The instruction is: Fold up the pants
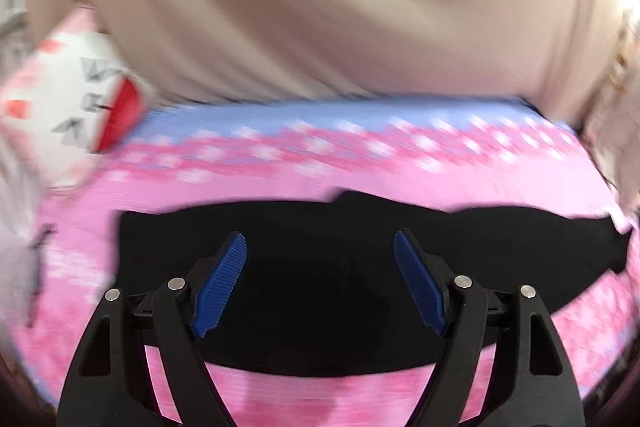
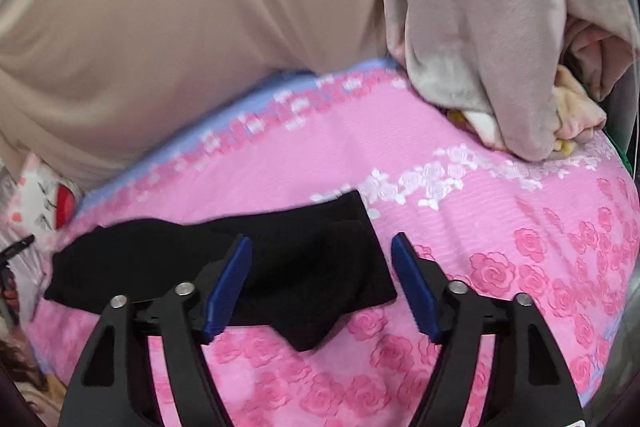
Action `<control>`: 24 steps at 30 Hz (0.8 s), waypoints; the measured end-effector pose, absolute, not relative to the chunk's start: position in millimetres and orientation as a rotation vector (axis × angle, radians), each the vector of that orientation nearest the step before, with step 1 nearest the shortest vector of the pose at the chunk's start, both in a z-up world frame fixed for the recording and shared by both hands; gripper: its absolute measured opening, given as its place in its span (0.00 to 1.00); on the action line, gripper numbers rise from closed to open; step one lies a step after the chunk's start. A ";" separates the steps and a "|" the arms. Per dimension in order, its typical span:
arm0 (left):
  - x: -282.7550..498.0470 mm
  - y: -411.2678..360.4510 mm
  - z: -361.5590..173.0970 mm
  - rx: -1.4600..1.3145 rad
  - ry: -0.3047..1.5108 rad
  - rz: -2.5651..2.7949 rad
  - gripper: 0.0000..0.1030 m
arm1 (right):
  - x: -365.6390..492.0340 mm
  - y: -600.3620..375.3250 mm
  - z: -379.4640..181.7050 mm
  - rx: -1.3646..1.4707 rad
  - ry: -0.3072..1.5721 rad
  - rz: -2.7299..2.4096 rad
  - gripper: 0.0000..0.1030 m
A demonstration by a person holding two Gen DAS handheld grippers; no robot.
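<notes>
Pants (image 1: pixel 320 267) flat on pink bedspread (image 1: pixel 400 179), long axis left-right.

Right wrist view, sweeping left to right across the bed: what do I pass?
White printed pillow at the left edge → black pants lying on the pink floral bedsheet → grey blanket pile at the upper right. The open right gripper hovers over the pants' right end.
</notes>
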State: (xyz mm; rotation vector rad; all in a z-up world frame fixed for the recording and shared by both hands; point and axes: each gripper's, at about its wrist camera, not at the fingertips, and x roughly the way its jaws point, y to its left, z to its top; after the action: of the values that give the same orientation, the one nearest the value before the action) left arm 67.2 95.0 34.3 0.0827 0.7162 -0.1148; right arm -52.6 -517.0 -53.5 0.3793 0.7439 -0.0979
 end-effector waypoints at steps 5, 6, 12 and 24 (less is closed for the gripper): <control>79.6 33.6 0.3 0.118 0.780 -0.167 0.72 | -35.7 -483.5 -9.4 0.173 0.605 -0.027 0.03; 79.3 26.1 -0.9 0.120 0.788 -0.173 0.72 | -51.8 -471.8 16.8 0.095 0.507 -0.004 0.03; 67.2 -2.5 -31.8 0.199 0.836 -0.189 0.73 | -108.7 -478.5 -47.9 -0.072 0.695 -0.039 0.09; 62.6 -42.9 -48.6 0.243 0.883 -0.254 0.73 | -65.1 -567.8 -41.7 0.630 0.685 0.003 0.46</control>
State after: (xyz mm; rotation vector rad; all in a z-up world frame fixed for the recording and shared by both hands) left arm 62.6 -42.9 -48.6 0.2427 0.8833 -0.2537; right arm -65.1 -567.8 -41.7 0.6297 0.6850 0.0035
